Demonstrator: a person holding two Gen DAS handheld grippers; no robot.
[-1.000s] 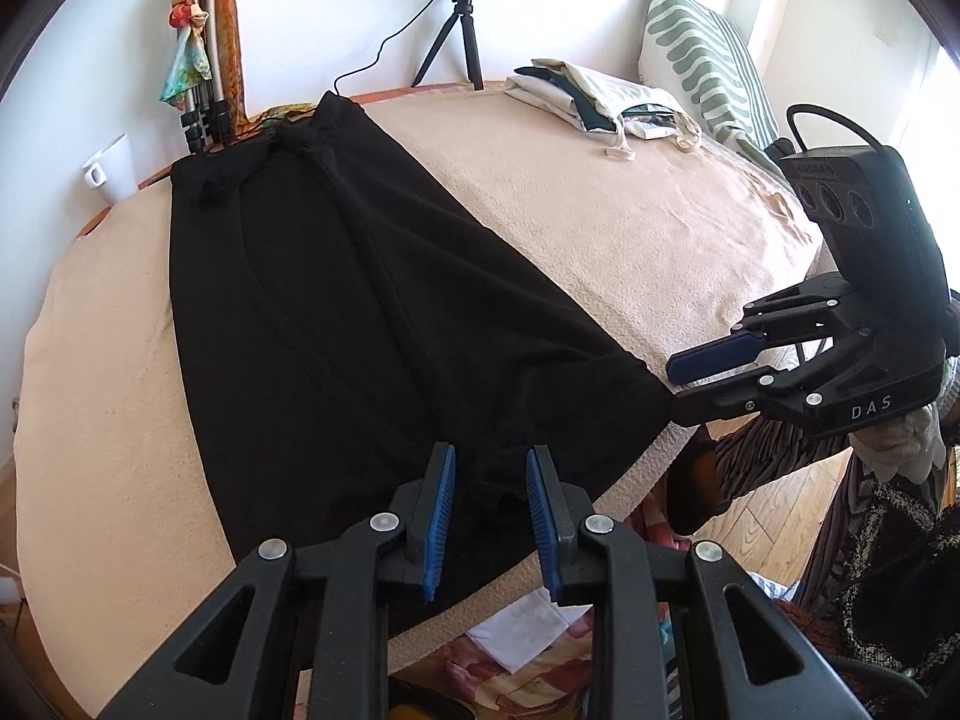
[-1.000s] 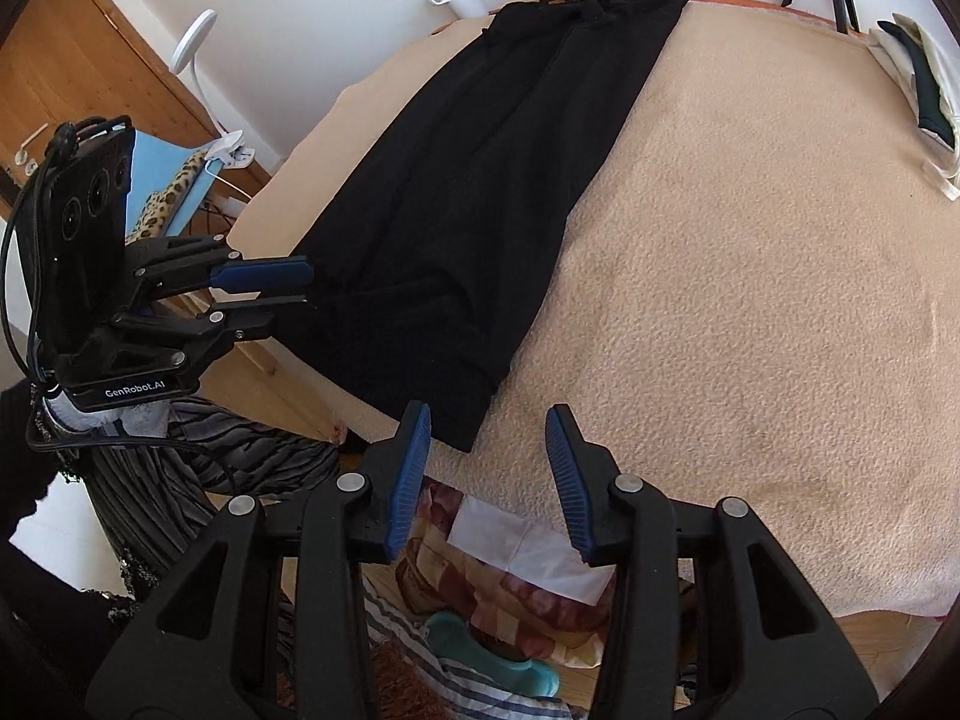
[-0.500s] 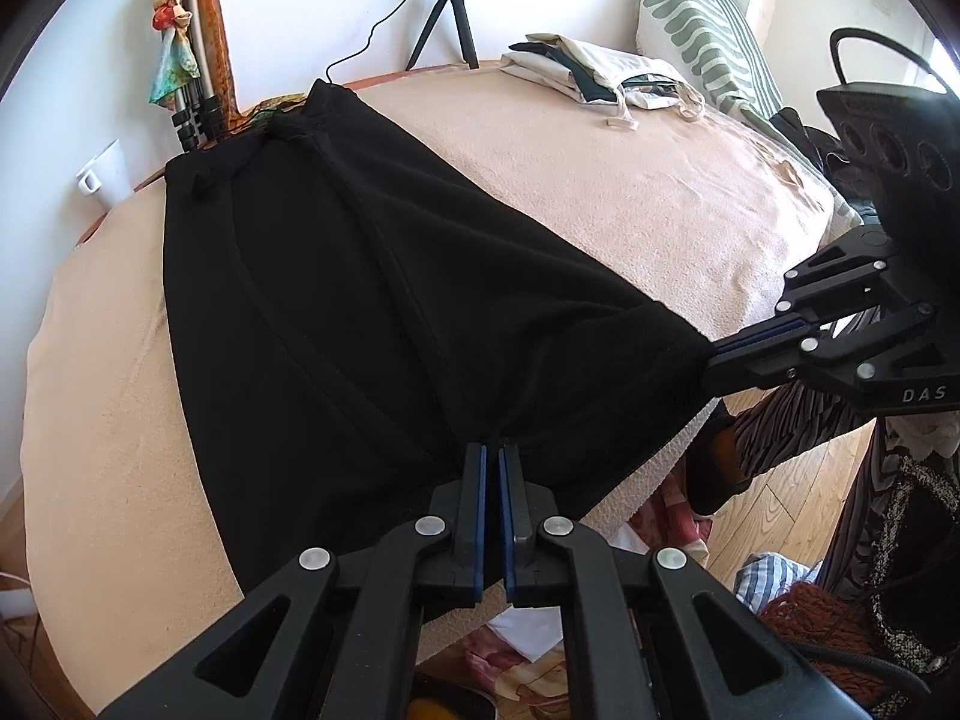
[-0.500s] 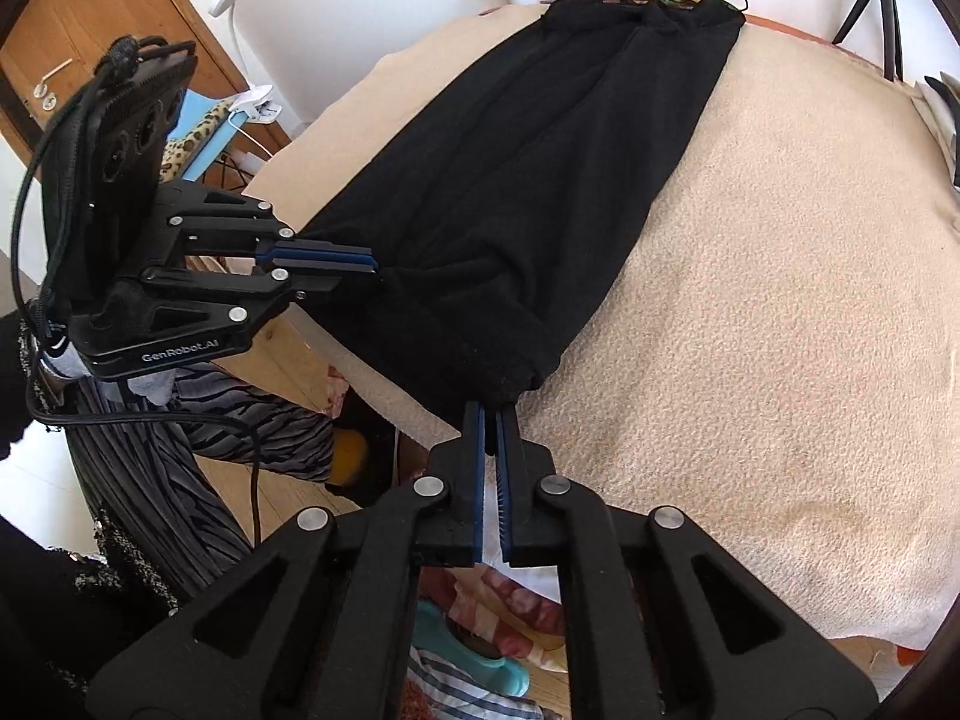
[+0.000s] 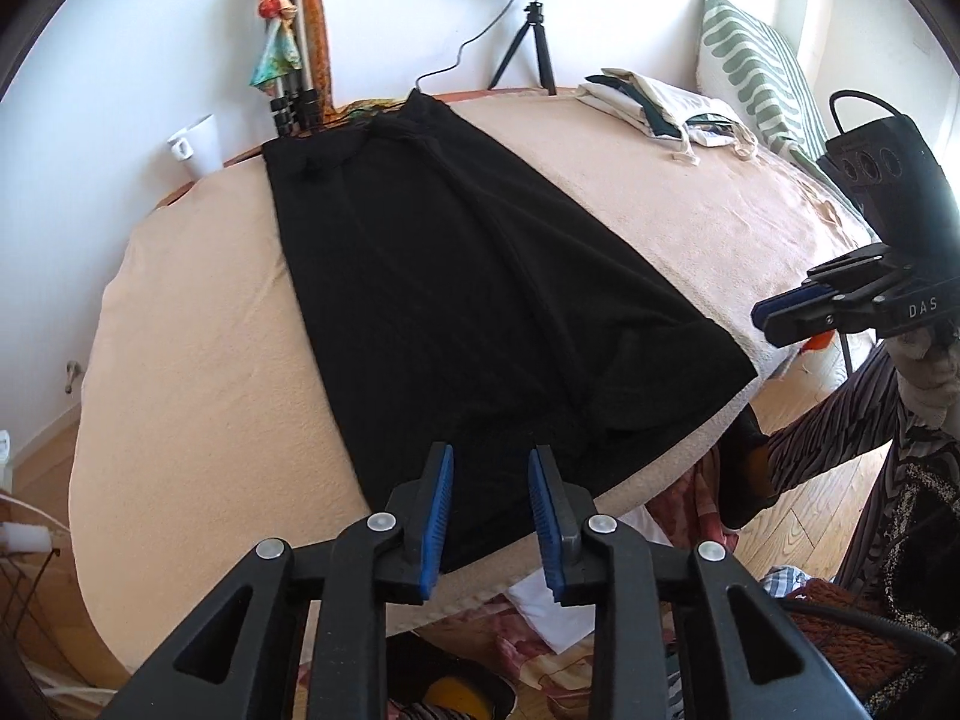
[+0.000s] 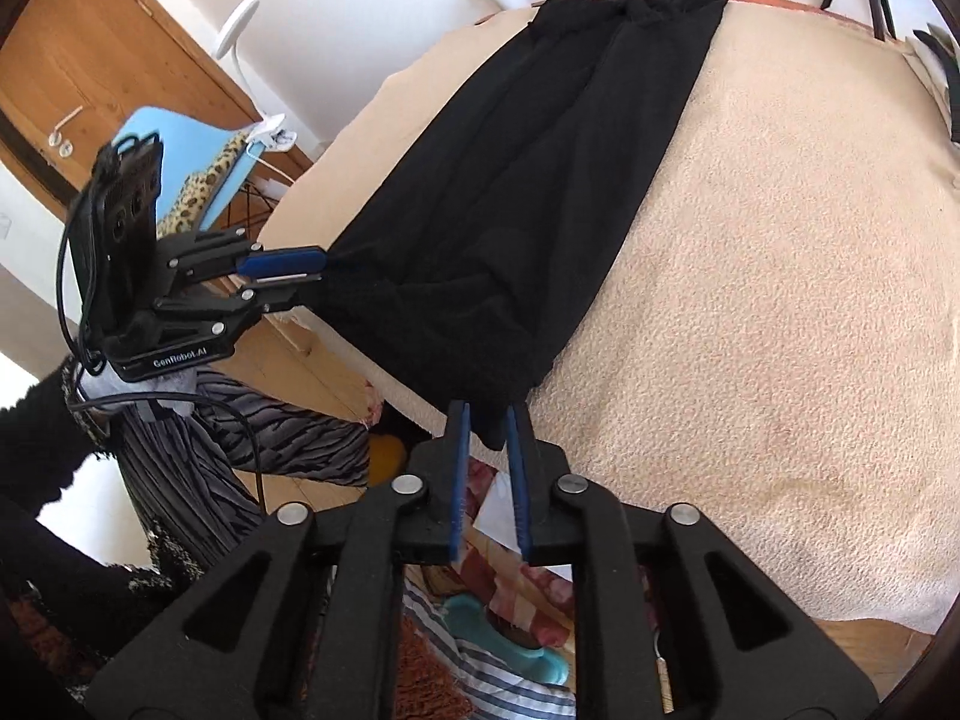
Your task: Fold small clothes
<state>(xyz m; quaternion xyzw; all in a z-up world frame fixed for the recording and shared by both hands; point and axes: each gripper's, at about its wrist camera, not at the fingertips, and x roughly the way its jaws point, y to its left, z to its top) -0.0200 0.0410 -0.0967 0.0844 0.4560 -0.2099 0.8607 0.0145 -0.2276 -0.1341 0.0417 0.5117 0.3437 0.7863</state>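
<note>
A long black garment [image 5: 456, 276] lies flat on a table [image 5: 198, 360] draped in a beige cloth, its long axis running from the near edge, where a person stands, straight away to the far edge by the wall. Its narrow, gathered end sits at the far side; its wide hem hangs slightly over the near edge, and both tools wait at that hem.

The left tool [image 5: 489, 498] hovers just above the hem's left portion, jaws apart and opening, cloth below them but nothing pressed between the pads. The right tool [image 6: 485, 456] sits at the hem's right corner, jaws also opening; a dark tip of fabric dangles between its blue pads, which do not appear to press on it. Each tool is about equally near its own corner, so neither has the advantage. Any fold looks set to carry the hem away from the person, along that long axis toward the far end.

Beyond the garment stand a white mug [image 5: 198, 144], a ring light on a small tripod [image 5: 534, 18] and a stack of folded textiles [image 5: 654, 102], with a green-patterned pillow [image 5: 756, 72] at the right. Wood flooring and scattered fabrics show beneath the table's near edge.
</note>
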